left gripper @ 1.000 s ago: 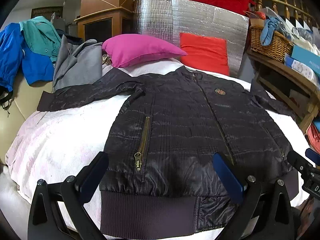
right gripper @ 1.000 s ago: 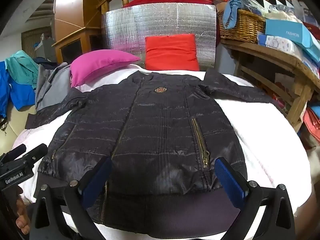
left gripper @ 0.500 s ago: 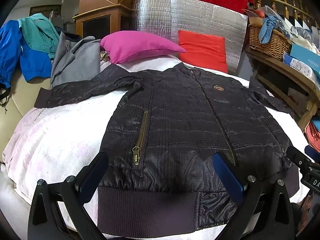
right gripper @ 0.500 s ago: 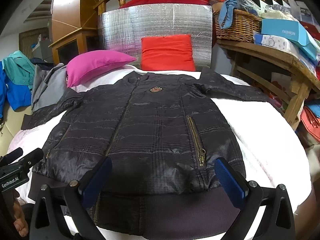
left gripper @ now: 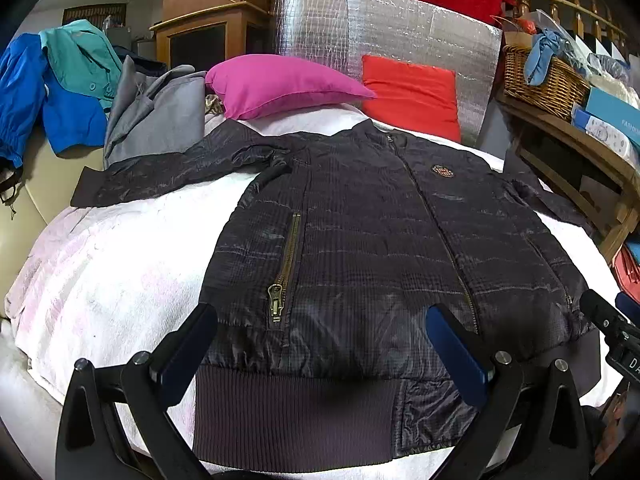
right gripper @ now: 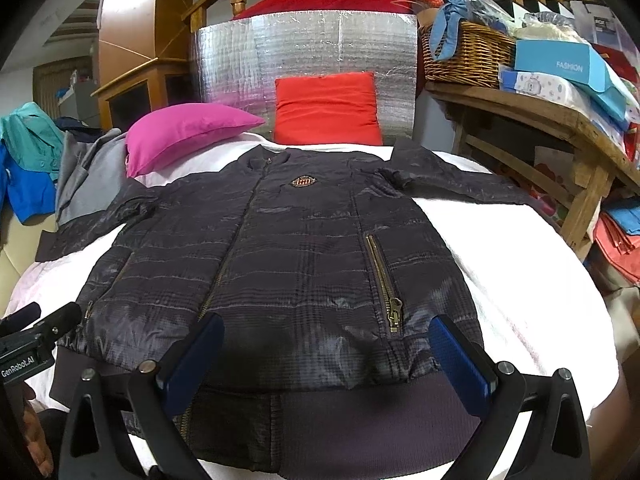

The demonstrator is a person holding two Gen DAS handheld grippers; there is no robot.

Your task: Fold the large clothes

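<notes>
Item 1, white bed cover [left gripper: 120,272]: spreading across the whole work surface and carrying everything below.

Item 2, dark quilted jacket [left gripper: 380,240]: lying flat and face up in the middle of the cover, zipped, both sleeves stretching out to the sides, ribbed hem [left gripper: 296,412] facing the cameras. A brass pocket zipper [left gripper: 285,264] is showing on one front panel, a small chest badge [right gripper: 303,181] on the other.

Item 3, silver foil panel [right gripper: 304,60]: standing upright behind the pillows.

Item 4, pink pillow [left gripper: 280,84] and red pillow [left gripper: 412,94]: sitting side by side just past the collar.

Item 5, grey garment [left gripper: 156,116], with blue and teal clothes [left gripper: 52,84] beside it: piling at the left edge, near the left sleeve cuff.

Item 6, wicker basket [right gripper: 464,54]: resting on the wooden shelf [right gripper: 532,116] at right.

Item 7, left gripper [left gripper: 320,344]: hanging over the left half of the hem, blue pads spread wide, gripping nothing; contact with the fabric cannot be told.

Item 8, right gripper [right gripper: 324,356]: hanging over the right half of the hem, pads likewise spread wide, gripping nothing.
</notes>
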